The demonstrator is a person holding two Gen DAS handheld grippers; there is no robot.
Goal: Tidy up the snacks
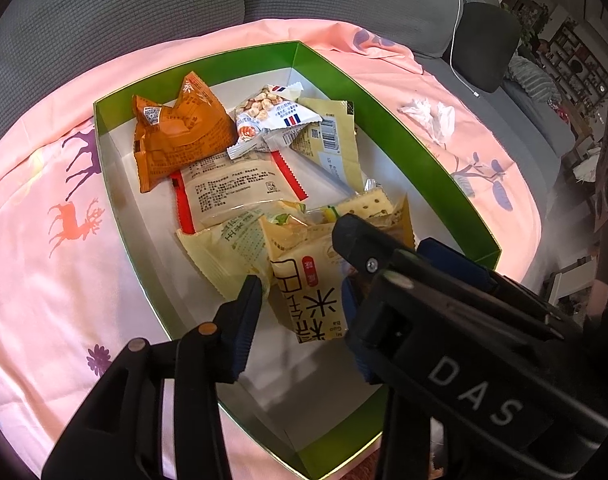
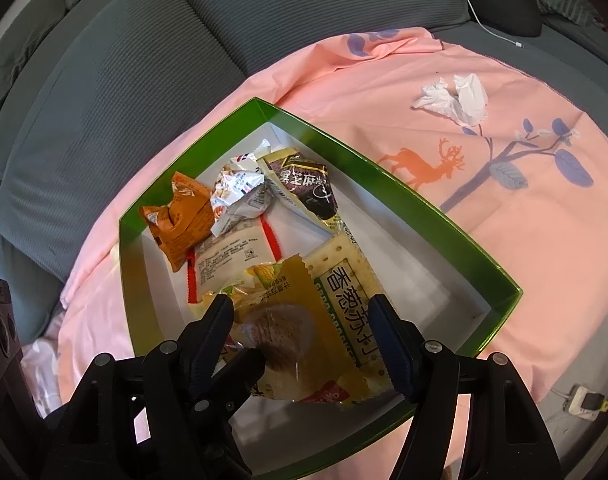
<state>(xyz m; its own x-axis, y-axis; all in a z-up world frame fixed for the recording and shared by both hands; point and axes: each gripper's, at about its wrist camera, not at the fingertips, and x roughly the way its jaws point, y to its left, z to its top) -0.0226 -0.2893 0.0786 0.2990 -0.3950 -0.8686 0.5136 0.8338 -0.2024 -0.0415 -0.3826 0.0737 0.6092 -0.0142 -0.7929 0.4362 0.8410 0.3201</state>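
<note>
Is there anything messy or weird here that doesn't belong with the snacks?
Yes. A crumpled white tissue lies on the pink sheet, outside the green box and away from the snacks. It looks like trash. Inside the box, the snack packets lie in a jumbled heap, overlapping one another.

Your right gripper straddles a yellow corn snack packet at six o'clock inside the green box.

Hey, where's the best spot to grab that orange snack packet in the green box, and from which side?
Grip the orange packet by its crimped top peak, coming straight down from above. It sits puffed up like a tent in the far corner of the green box, the peak standing free, while its base overlaps the red-edged packet.
</note>
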